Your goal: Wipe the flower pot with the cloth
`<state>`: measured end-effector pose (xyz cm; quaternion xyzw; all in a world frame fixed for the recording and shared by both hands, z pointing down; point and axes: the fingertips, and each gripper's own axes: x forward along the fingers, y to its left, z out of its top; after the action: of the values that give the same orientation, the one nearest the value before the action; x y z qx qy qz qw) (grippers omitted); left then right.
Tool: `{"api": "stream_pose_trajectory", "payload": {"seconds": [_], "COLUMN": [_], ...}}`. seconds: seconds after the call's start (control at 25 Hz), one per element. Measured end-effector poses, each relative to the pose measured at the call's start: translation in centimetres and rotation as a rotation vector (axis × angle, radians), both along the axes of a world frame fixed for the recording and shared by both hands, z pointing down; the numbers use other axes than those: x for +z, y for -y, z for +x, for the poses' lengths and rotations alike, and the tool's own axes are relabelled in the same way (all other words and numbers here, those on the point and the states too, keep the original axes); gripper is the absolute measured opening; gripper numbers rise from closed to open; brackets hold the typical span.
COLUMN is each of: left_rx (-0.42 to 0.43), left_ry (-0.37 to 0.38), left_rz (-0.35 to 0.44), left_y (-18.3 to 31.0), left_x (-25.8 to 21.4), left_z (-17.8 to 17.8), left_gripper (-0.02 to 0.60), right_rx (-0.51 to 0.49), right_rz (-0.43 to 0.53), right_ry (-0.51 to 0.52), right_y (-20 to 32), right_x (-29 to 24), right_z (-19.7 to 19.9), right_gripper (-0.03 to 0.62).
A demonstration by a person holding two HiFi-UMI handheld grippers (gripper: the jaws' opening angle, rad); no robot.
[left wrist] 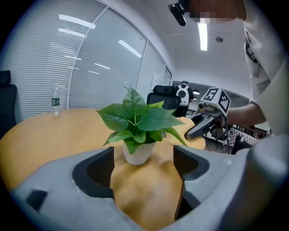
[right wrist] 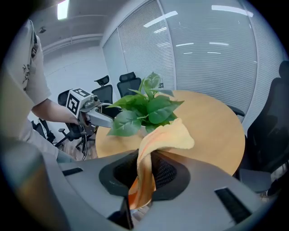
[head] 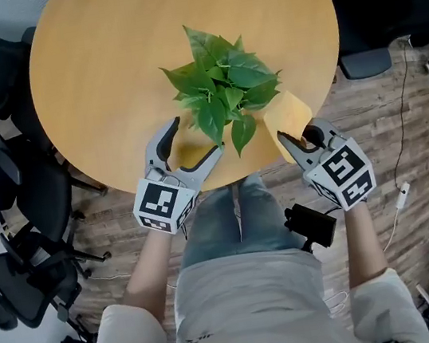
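Flower pot (left wrist: pixel 139 154) sits at the table's (head: pixel 103 79) near edge, left gripper (head: pixel 195 136) at its left with jaws wide apart and empty, right gripper (head: pixel 297 139) clamped on the cloth (head: pixel 286 113); unsteadied, a wipe could tip it off.

Tabletop (head: pixel 96 88): round, light wood from where I watch.
Chairs (head: pixel 20 270): black office ones crowd my left; one more chair (head: pixel 365 63) at the right edge.
Bottle (left wrist: pixel 55 100): upright at the tabletop's far rim, before the blinds (left wrist: pixel 90 67).
Floor (head: pixel 405 152): wood planks, a cable (head: pixel 405 96) trailing across.
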<state>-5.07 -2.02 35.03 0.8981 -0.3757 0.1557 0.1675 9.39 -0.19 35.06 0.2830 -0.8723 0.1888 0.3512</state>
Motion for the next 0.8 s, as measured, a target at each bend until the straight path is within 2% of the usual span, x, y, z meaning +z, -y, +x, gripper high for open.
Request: {"api": "stream_pose_trajectory", "payload": {"seconds": [0.16,0.28,0.56,0.64,0.8], "left_rx": [-0.008,-0.011,-0.047,-0.062,-0.075], "left_ry": [-0.011,-0.024,-0.037,-0.047,-0.043], "left_rz": [0.014,0.02,0.048,0.075,0.111], "left_y": [-0.6,-1.2,-1.6,-1.5,-1.5], "left_x": [-2.6,-4.9,-9.3,-10.7,-12.7], "left_z": [0.3,0.6,0.6,0.5,0.7], "left_gripper": [0.393,0.345,0.174,0.096,0.031], "right_rx": [-0.005,0.006,0.034,0.023,-0.003], "right_rz": [0.049,0.077,0.141,0.155,0.177], "right_ry": [-0.009,0.014,0.103,0.122,0.165], "right_y": [0.4,0.5,0.5,0.3,-0.2], "right_x": [-2.6,-5.0,-9.5,-10.5,-12.4], "right_z": [-0.1,-0.3,-2.1,-2.8,-4.2], "right_gripper": [0.057,0.057,0.057,0.057,0.057]}}
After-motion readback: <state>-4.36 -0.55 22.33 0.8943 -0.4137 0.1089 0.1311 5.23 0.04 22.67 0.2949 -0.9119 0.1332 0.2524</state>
